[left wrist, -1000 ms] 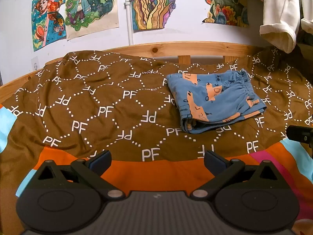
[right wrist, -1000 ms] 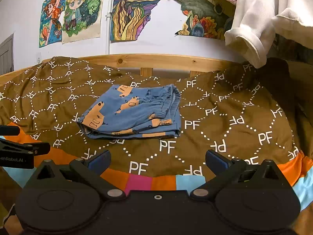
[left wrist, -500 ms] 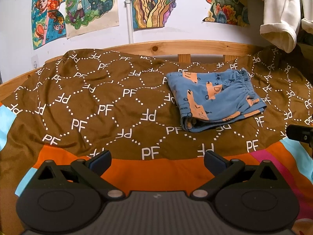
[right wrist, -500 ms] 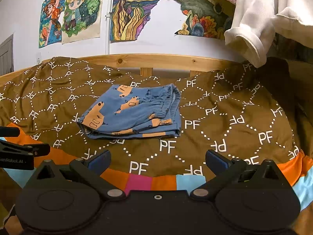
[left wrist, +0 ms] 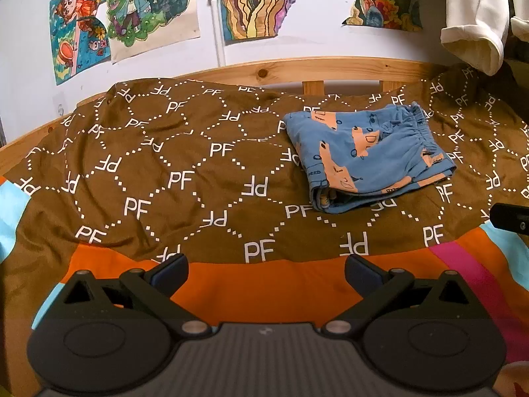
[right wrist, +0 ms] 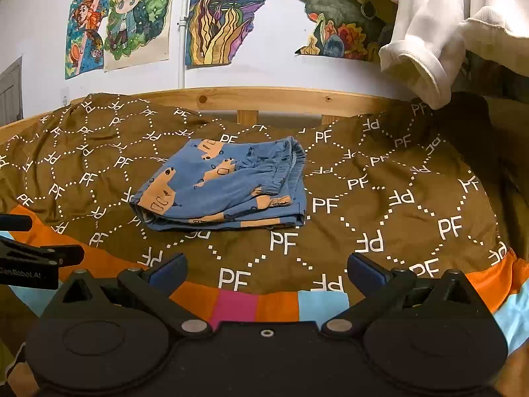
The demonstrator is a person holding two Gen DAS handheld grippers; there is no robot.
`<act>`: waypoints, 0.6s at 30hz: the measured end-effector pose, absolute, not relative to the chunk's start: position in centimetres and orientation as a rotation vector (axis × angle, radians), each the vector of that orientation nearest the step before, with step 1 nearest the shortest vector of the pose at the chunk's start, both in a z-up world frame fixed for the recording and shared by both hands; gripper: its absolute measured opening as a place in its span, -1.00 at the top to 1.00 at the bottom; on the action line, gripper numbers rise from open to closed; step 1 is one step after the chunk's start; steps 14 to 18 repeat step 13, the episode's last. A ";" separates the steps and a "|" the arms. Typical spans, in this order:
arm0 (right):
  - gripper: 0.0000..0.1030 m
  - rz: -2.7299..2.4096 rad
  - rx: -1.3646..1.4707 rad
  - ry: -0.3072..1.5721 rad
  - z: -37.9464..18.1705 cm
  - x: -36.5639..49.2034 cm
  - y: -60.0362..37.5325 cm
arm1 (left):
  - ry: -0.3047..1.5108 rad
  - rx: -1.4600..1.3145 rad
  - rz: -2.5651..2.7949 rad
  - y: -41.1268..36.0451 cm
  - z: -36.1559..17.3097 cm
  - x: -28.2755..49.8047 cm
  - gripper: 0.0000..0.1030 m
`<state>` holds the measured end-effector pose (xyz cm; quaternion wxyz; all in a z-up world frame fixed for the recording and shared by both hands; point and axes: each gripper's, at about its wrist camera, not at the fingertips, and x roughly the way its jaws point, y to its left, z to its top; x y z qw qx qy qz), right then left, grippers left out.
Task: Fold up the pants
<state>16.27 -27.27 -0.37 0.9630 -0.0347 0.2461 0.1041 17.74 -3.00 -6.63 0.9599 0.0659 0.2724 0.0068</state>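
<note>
Small blue pants (left wrist: 367,155) with orange prints lie folded into a compact stack on the brown bedspread (left wrist: 165,165), toward the far right in the left wrist view and near the middle (right wrist: 224,185) in the right wrist view. The elastic waistband faces right. My left gripper (left wrist: 266,269) is open, hanging over the orange stripe well short of the pants, with nothing between its fingers. My right gripper (right wrist: 266,269) is open too, empty, over the near edge of the bedspread (right wrist: 396,198). Neither gripper touches the pants.
A wooden bed rail (left wrist: 330,69) runs along the far side under a wall with colourful drawings (left wrist: 132,10). White clothing (right wrist: 429,43) hangs at the upper right, over the bed's far corner. The left gripper's body (right wrist: 29,258) shows at the left edge of the right wrist view.
The left wrist view has shifted slightly, with the bed sitting a little lower in the frame. The pants and the right gripper have not moved.
</note>
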 end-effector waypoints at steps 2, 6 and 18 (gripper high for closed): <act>-0.99 0.213 -0.069 0.500 -0.4 16.3 -27.3 | 0.553 0.136 0.015 -3.0 -6.6 17.8 -0.99; -0.99 0.214 -0.070 0.502 -0.4 16.3 -27.3 | 0.561 0.136 0.014 -3.0 -6.7 17.8 -0.99; -0.99 0.214 -0.071 0.506 -0.5 16.4 -27.3 | 0.550 0.146 0.012 -3.2 -6.7 17.7 -0.99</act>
